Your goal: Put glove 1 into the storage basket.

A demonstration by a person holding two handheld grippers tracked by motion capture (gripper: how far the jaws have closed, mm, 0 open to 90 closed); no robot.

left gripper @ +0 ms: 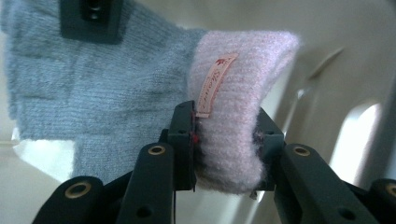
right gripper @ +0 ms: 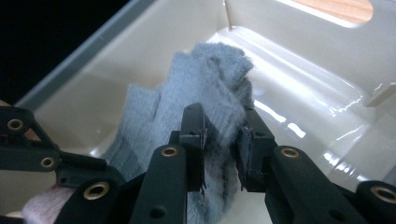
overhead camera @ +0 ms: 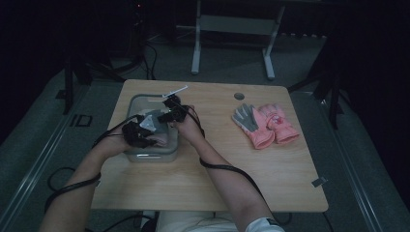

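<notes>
Glove (left gripper: 93, 88): fuzzy knit cloth, grey body, pink cuff, woven label.
Bin (right gripper: 299, 93): glossy smooth cream plastic.
Counter (overhead camera: 270, 159): matt pale wood.
Spare gloves (overhead camera: 265, 123): pink cloth, grey palm.

Both grippers, left gripper (overhead camera: 145, 126) and right gripper (overhead camera: 170, 112), hold a glove (overhead camera: 162, 139) inside the bin (overhead camera: 150, 155).

High view sits above the person's side, looking forward and down over the whole table (overhead camera: 217, 164), fairly far off. The two gripper views ride right up close, each looking along its own jaws into the bin (overhead camera: 145, 155). All three share that bin and the knit glove (left gripper: 93, 98) in it.
</notes>
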